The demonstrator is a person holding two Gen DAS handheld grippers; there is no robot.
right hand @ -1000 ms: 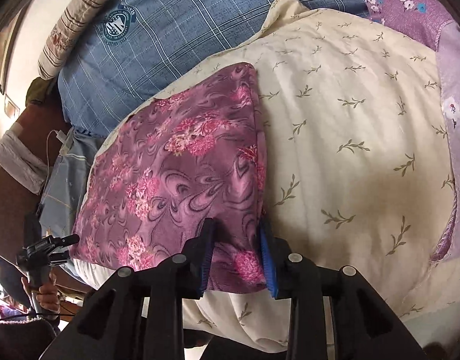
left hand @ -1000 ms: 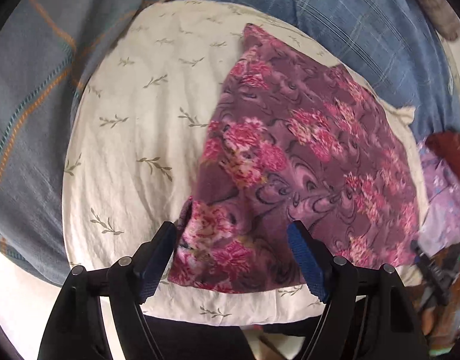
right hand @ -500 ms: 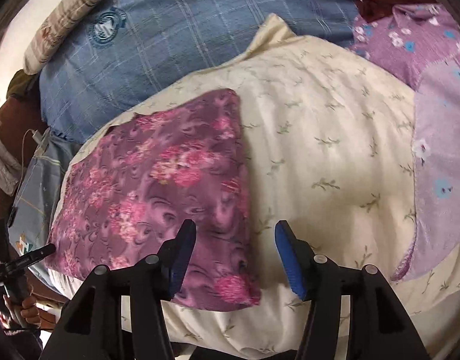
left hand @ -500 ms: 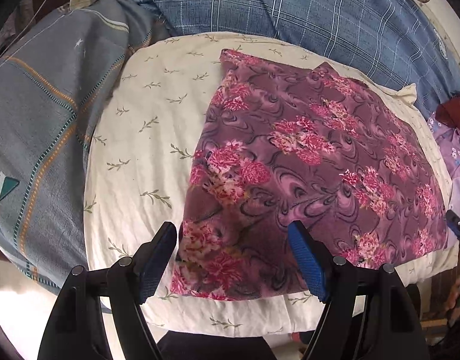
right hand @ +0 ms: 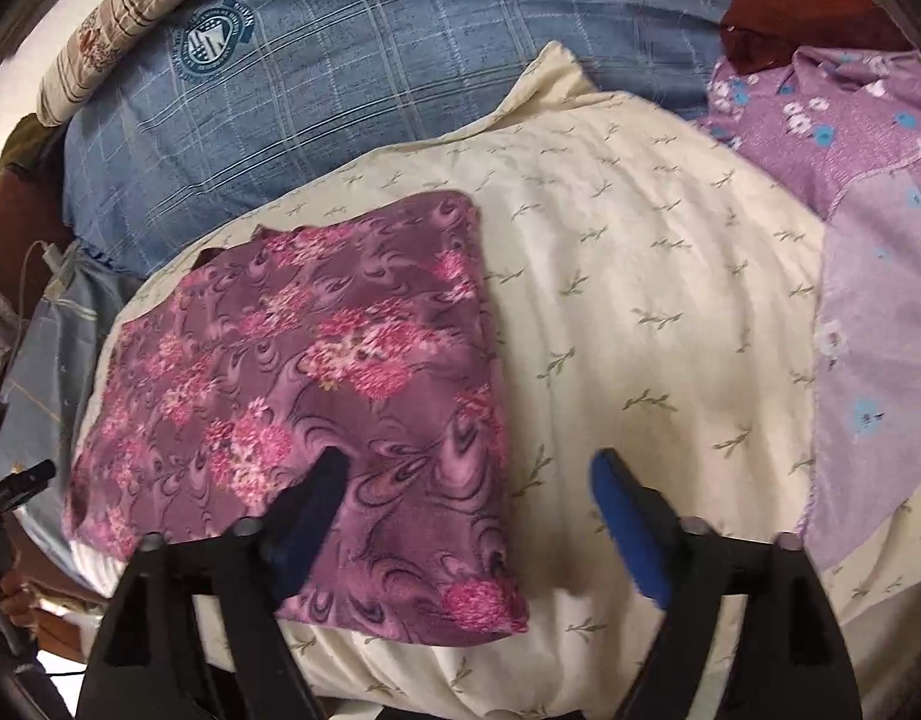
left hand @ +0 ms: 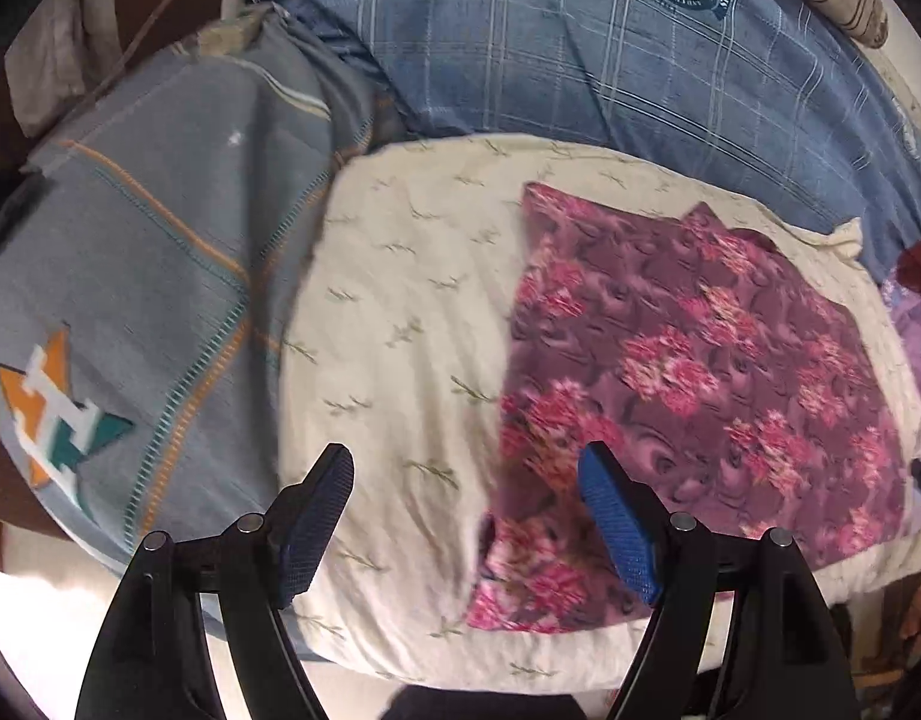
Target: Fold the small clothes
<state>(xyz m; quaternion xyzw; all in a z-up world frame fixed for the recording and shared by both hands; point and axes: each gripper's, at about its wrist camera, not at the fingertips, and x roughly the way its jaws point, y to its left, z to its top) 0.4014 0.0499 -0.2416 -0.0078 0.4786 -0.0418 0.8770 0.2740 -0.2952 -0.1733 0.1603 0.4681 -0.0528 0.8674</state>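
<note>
A folded purple cloth with pink flowers (left hand: 688, 384) lies flat on a cream pillow with a leaf print (left hand: 400, 324). It also shows in the right wrist view (right hand: 316, 372) on the pillow's left half (right hand: 652, 300). My left gripper (left hand: 466, 516) is open and empty, above the pillow beside the cloth's left edge. My right gripper (right hand: 469, 516) is open and empty, above the cloth's near right corner.
A blue checked pillow (left hand: 610, 54) lies behind the cream one. A grey-blue blanket with orange stripes (left hand: 142, 276) lies to the left. A lilac flowered garment (right hand: 868, 276) lies at the right, with a dark red cloth (right hand: 778, 18) behind it.
My right gripper has let go of the cloth's corner and opened wide. Both grippers have pulled back and up; the left one has shifted to the left of the cloth.
</note>
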